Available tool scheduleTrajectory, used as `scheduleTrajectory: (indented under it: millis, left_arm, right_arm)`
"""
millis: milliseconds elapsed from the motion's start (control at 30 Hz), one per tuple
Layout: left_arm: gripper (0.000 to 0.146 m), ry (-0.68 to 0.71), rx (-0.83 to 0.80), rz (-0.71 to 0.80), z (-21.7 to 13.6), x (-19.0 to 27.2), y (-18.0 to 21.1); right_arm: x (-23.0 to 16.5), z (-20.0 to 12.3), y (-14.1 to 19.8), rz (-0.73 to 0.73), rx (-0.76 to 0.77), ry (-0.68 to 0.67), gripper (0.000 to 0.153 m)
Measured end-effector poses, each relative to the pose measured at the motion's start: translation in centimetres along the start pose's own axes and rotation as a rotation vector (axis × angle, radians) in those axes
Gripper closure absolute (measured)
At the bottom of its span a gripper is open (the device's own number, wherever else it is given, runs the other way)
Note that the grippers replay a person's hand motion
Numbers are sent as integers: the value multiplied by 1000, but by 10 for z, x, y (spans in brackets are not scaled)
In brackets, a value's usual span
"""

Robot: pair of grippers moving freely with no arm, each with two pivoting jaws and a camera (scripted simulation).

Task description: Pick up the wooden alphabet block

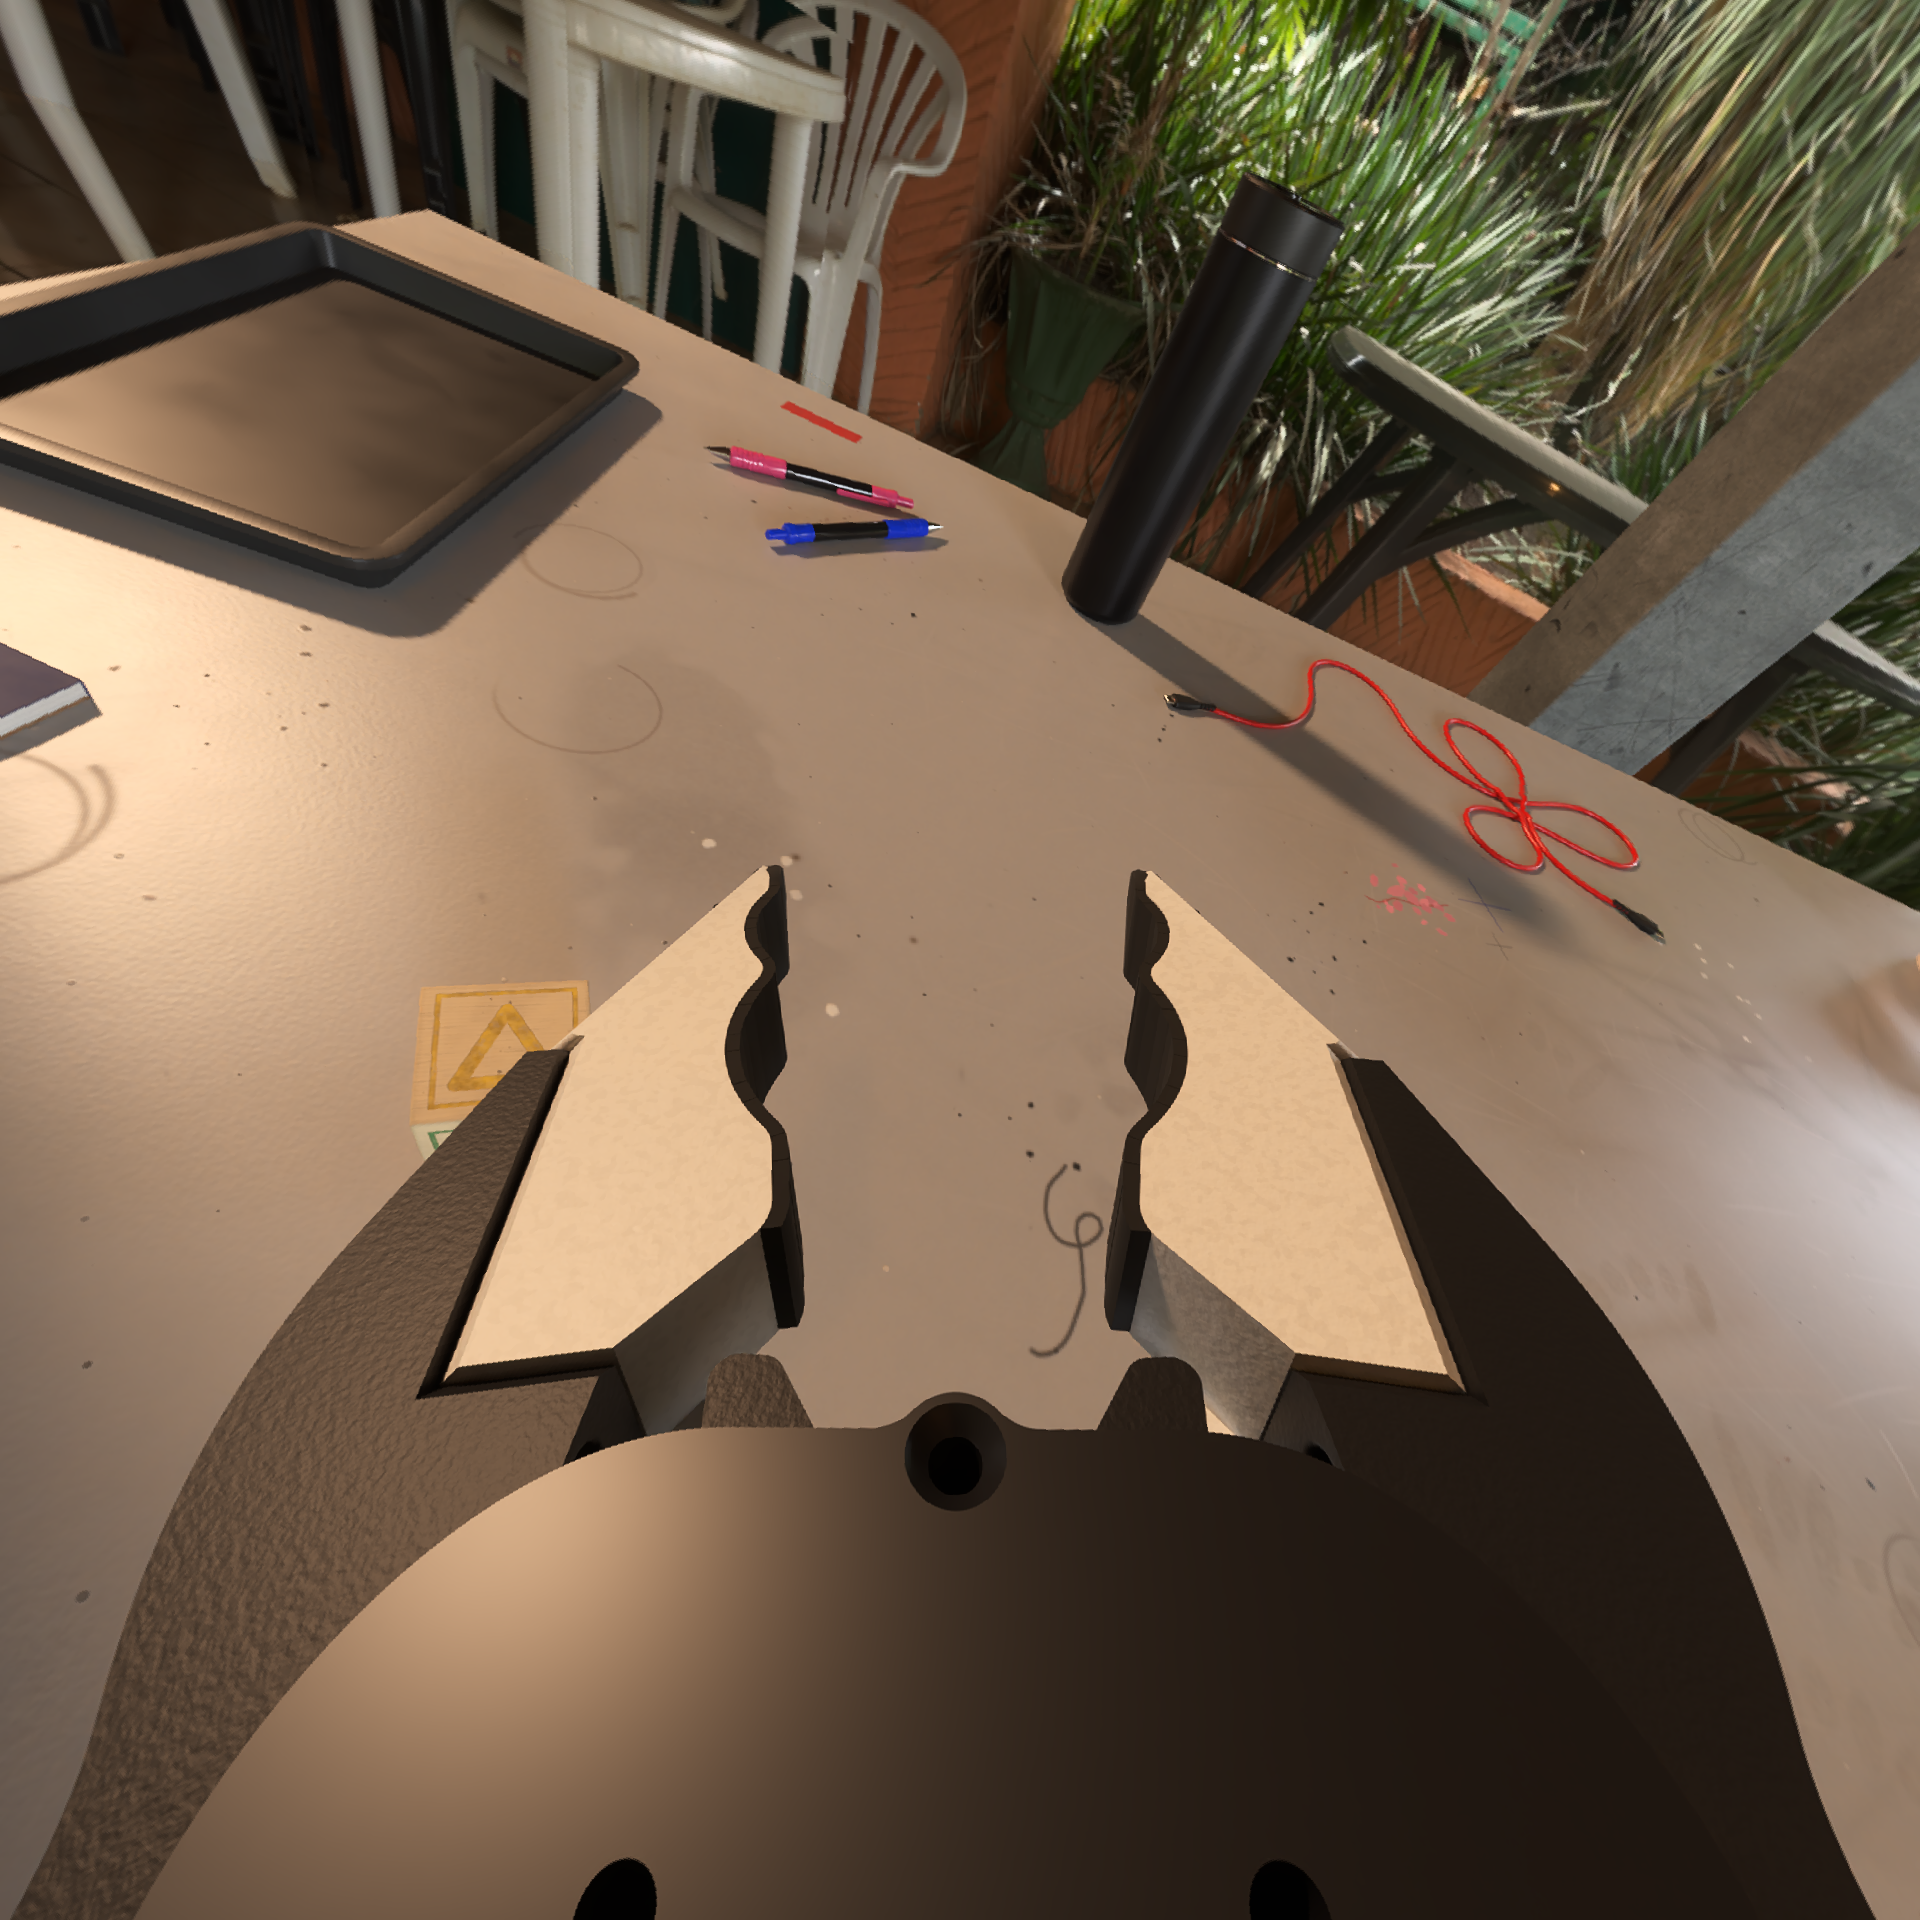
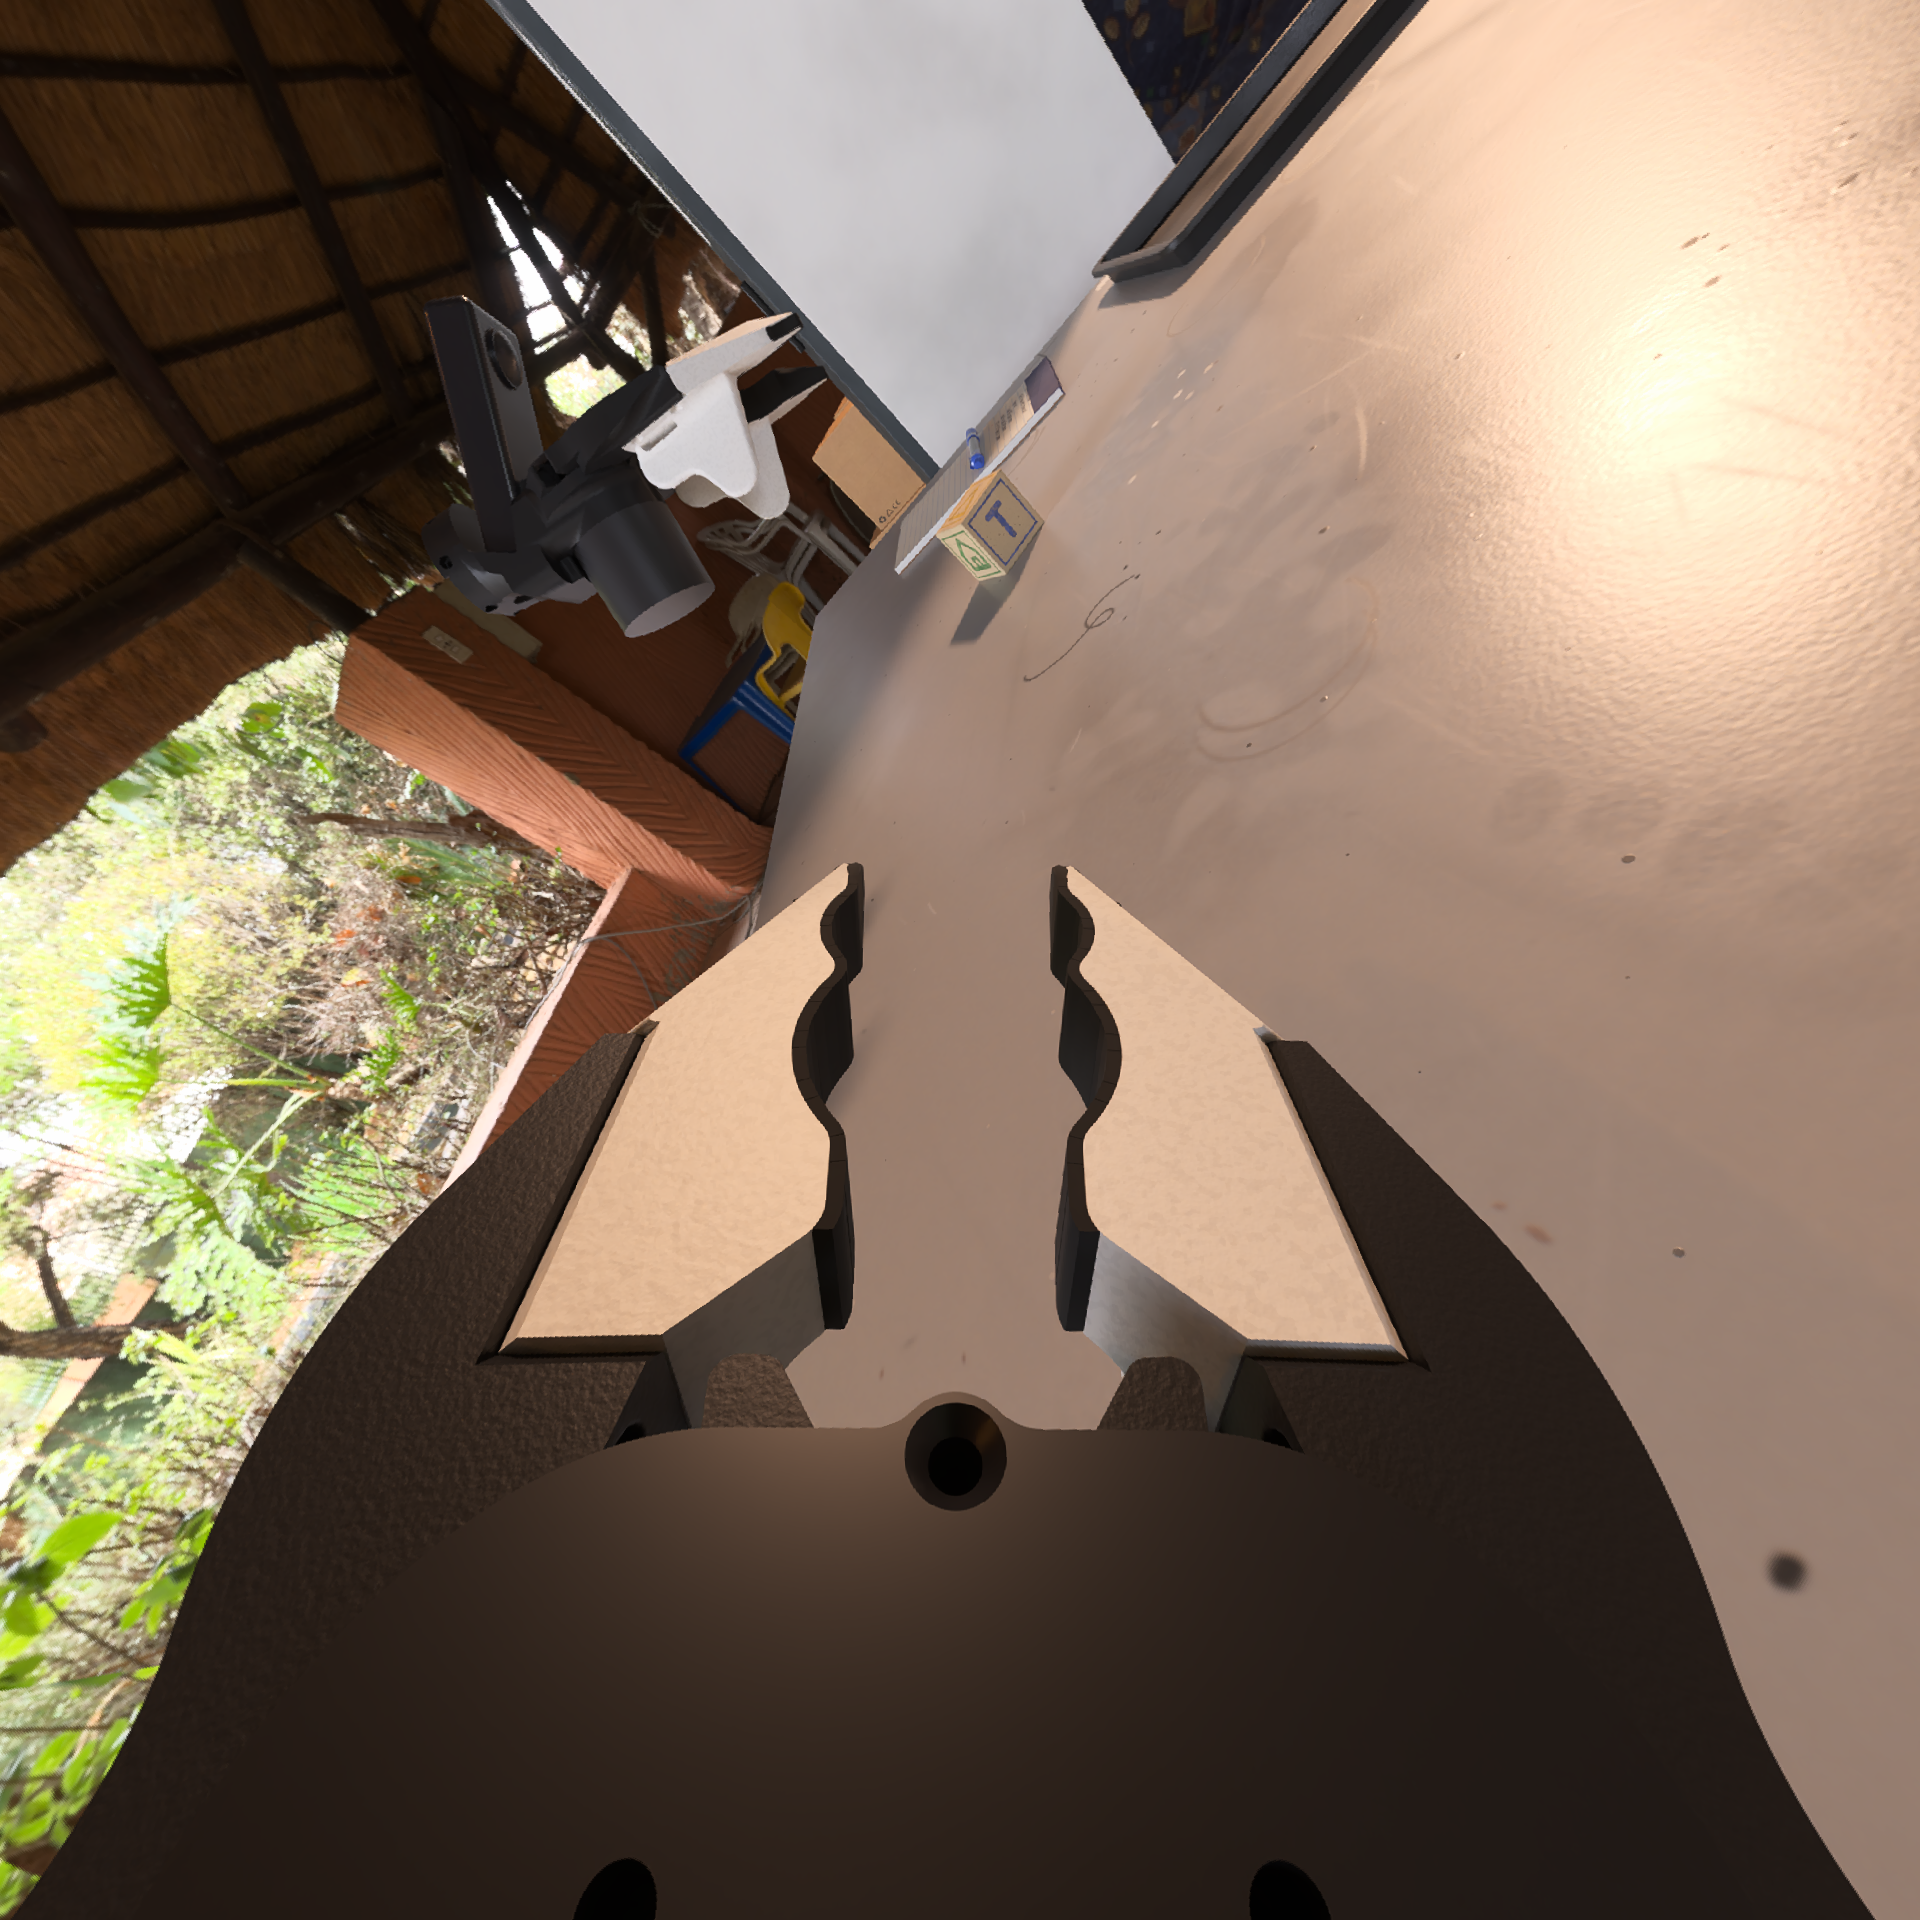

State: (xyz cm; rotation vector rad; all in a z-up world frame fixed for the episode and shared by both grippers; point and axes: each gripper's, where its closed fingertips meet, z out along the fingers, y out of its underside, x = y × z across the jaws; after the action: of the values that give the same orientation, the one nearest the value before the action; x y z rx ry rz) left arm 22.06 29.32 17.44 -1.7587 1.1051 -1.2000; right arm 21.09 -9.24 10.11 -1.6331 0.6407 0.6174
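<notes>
The wooden alphabet block point(image 1: 480, 1049) sits on the tan table, just left of my left gripper point(image 1: 956, 883) and partly hidden behind its left finger. It has a yellow-framed top face. My left gripper is open and empty, above the table. In the right wrist view the block point(image 2: 989, 528) lies far ahead on the table, with blue and green faces showing. My right gripper point(image 2: 956, 883) is open and empty, well short of the block. The left gripper point(image 2: 665, 457) shows there hovering above the block, apart from it.
A black tray point(image 1: 312, 405) lies at the far left, a pink pen point(image 1: 810, 478) and a blue pen point(image 1: 852, 532) beyond. A tall black flask point(image 1: 1195, 405) stands near the far edge, a red cable point(image 1: 1496, 790) to the right. A notebook point(image 1: 36, 701) lies at the left.
</notes>
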Motion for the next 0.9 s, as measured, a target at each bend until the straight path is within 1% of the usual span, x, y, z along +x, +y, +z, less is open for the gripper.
scheduleTrajectory:
  millis: [133, 300, 433, 767, 900]
  left_arm:
    - [82, -24, 45, -5, -1, -2, -7]
    - [82, -20, 67, -5, -5, -1, -13]
    - [83, -5, 116, -2, -6, 2, -19]
    - [83, -22, 97, 16, -7, 0, -17]
    - [83, -72, 73, 87, -5, -2, -14]
  right_arm:
    - [0, 0, 0, -1, 0, 0, 117]
    - [0, 0, -1, 0, 0, -1, 117]
    - [0, 0, 0, 0, 0, -1, 117]
    - [0, 1, 0, 1, -3, -1, 117]
    - [0, 1, 0, 0, -5, -2, 117]
